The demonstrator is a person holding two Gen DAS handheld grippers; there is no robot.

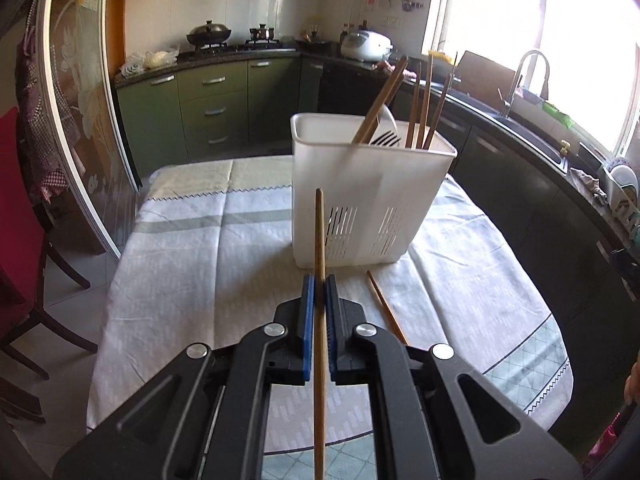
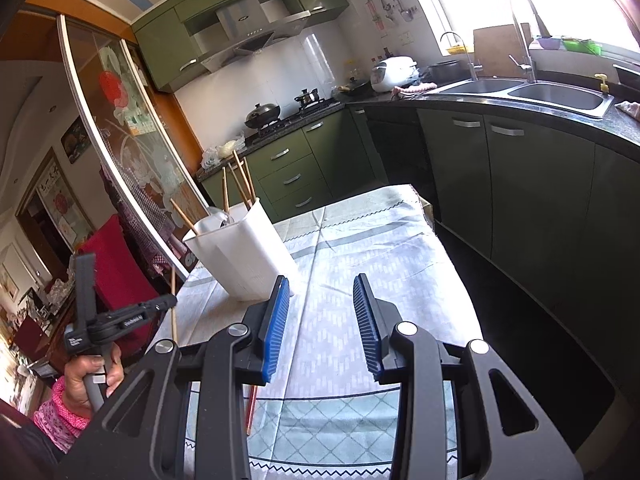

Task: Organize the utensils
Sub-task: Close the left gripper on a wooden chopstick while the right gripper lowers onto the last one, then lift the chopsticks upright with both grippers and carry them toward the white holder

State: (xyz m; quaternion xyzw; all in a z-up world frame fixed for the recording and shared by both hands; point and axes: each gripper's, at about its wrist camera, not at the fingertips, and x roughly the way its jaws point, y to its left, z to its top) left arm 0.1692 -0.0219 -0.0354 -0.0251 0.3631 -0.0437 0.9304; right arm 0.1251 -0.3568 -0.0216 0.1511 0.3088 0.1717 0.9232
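Observation:
My left gripper [image 1: 320,280] is shut on a wooden chopstick [image 1: 319,232], which stands up between the blue pads, lifted off the table. Just behind it stands the white slotted utensil holder [image 1: 372,200], with several chopsticks [image 1: 416,112], a fork [image 1: 386,138] and a white spoon inside. A second chopstick [image 1: 386,308] lies on the cloth by the holder's base. In the right wrist view, my right gripper [image 2: 322,280] is open and empty over the cloth. The holder [image 2: 240,256] is to its left, and the lying chopstick [image 2: 252,408] shows under its left finger. The left gripper [image 2: 120,316] shows at far left.
The table [image 1: 180,260] wears a pale checked cloth. A red chair [image 1: 16,208] stands at its left. Dark green kitchen cabinets [image 2: 520,184] and a sink [image 2: 560,96] run along the right side. A hand in a pink sleeve [image 2: 84,384] holds the left gripper's handle.

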